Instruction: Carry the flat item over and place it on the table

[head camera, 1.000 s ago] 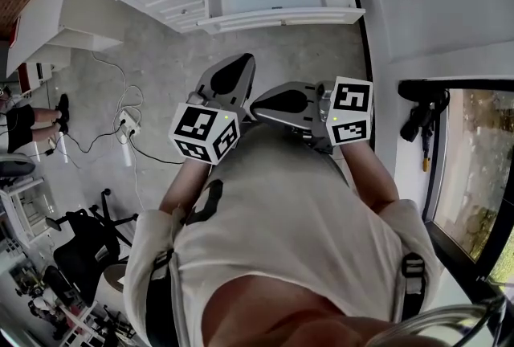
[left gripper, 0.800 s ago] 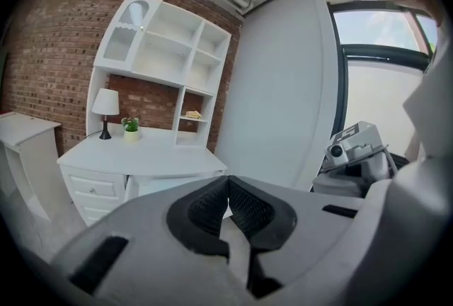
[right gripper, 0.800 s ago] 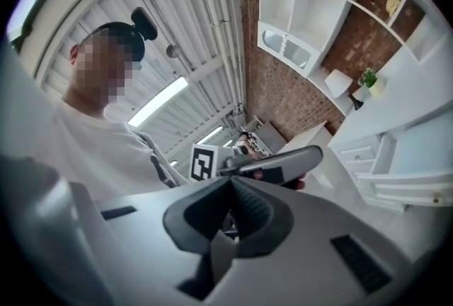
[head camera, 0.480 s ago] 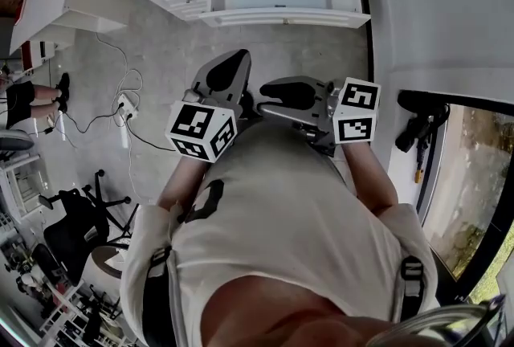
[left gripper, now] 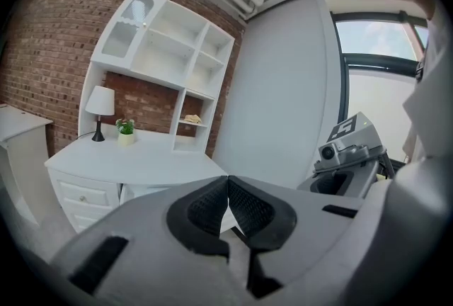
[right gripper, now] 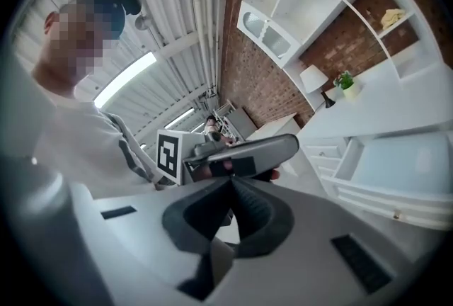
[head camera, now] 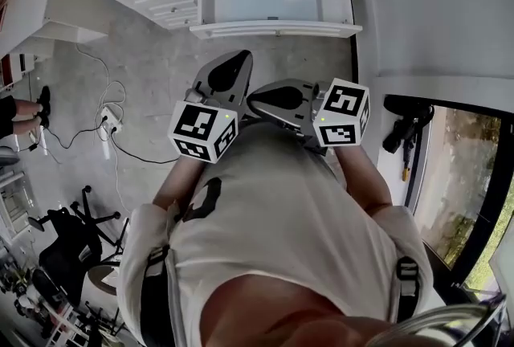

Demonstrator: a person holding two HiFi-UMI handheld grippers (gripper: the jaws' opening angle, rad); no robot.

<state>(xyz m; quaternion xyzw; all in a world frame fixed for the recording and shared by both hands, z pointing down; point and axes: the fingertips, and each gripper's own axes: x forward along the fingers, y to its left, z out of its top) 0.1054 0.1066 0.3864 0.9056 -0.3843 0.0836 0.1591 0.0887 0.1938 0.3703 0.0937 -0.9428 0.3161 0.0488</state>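
Room: white desk (left gripper: 141, 156) straight ahead of both jaws
Left gripper (left gripper: 227, 178): jaws together, empty
Right gripper (right gripper: 231, 180): jaws just closed, empty
Flat item: not in sight

Lamp (left gripper: 100, 103) on desk (left gripper: 141, 159), plant (left gripper: 126, 129) just right of it (shelves (left gripper: 177, 57) above); cables (head camera: 96, 116) on floor (head camera: 152, 64), left.

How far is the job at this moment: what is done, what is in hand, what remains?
Done: nothing that shows. The white desk bears a lamp and a small plant, no flat item. In hand: nothing; the left gripper and the right gripper are both shut and empty. Left: everything. No view shows the flat item, so it must be found, gripped, carried and placed.
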